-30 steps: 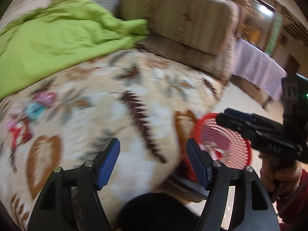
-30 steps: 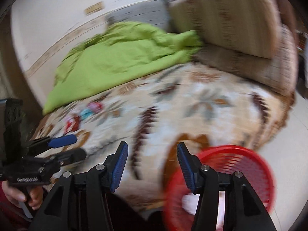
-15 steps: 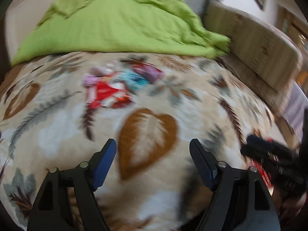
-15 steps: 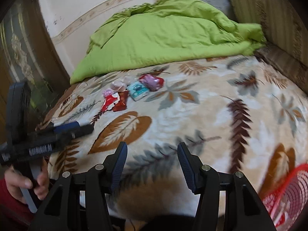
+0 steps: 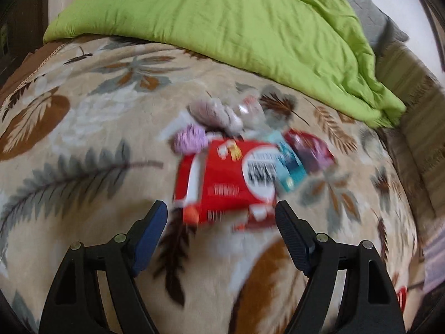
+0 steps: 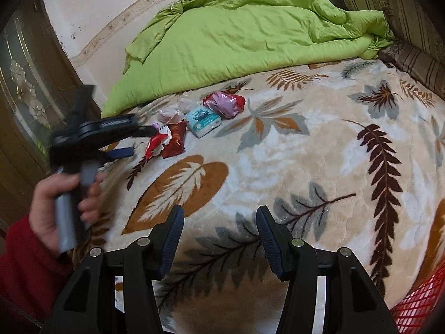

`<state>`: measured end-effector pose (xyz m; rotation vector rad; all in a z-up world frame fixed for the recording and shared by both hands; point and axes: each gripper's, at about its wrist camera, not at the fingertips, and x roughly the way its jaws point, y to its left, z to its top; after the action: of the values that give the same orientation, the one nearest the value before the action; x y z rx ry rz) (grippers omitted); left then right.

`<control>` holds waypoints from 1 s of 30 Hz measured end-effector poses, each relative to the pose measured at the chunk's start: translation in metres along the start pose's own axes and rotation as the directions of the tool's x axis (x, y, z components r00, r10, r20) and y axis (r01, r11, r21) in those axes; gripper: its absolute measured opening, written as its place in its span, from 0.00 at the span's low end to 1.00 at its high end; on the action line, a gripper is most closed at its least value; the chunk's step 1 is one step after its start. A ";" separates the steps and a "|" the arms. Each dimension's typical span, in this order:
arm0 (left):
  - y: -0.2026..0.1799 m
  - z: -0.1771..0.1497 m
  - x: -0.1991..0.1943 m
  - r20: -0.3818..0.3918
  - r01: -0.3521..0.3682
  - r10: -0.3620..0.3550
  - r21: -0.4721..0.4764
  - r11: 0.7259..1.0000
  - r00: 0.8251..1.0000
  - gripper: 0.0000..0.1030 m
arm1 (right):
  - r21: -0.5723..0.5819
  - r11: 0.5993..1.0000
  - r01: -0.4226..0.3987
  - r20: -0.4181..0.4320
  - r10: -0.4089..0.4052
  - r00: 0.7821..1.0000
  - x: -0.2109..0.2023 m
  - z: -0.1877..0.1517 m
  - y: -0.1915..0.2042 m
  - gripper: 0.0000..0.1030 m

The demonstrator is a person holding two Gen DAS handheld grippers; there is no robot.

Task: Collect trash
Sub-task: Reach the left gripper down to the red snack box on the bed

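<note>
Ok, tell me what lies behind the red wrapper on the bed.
Behind the red wrapper sit a purple crumpled piece, pale crumpled wrappers, then the green quilt. Anything under the wrapper is hidden.

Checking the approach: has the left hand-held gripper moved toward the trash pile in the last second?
Yes. The left hand-held gripper swung from the red basket to the red wrapper on the leaf-patterned blanket, jaws open.
</note>
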<state>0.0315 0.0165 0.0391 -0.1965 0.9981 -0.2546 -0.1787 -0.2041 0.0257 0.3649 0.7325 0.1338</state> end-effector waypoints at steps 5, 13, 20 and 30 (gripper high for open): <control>0.003 0.010 0.031 -0.025 0.030 -0.031 -0.043 0.999 0.999 0.80 | -0.003 1.000 -0.017 -0.010 0.017 1.000 0.004 0.000 0.001 0.57; 0.000 -0.010 0.008 0.038 0.053 -0.054 0.028 0.998 0.998 0.21 | 0.003 1.000 -0.017 -0.012 0.017 1.000 0.004 0.000 0.000 0.57; 0.006 -0.050 -0.025 0.019 0.073 -0.075 0.082 0.994 0.997 0.10 | 0.002 1.000 -0.002 -0.015 0.002 1.000 0.004 0.000 0.002 0.57; 0.060 -0.033 -0.012 0.026 0.337 -0.349 -0.330 0.882 0.937 0.65 | -0.002 1.000 0.011 -0.012 -0.011 1.000 0.004 0.000 0.002 0.57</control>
<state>0.0044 0.0759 0.0141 -0.6834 1.0331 -0.4143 -0.1761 -0.2011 0.0240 0.3584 0.7457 0.1261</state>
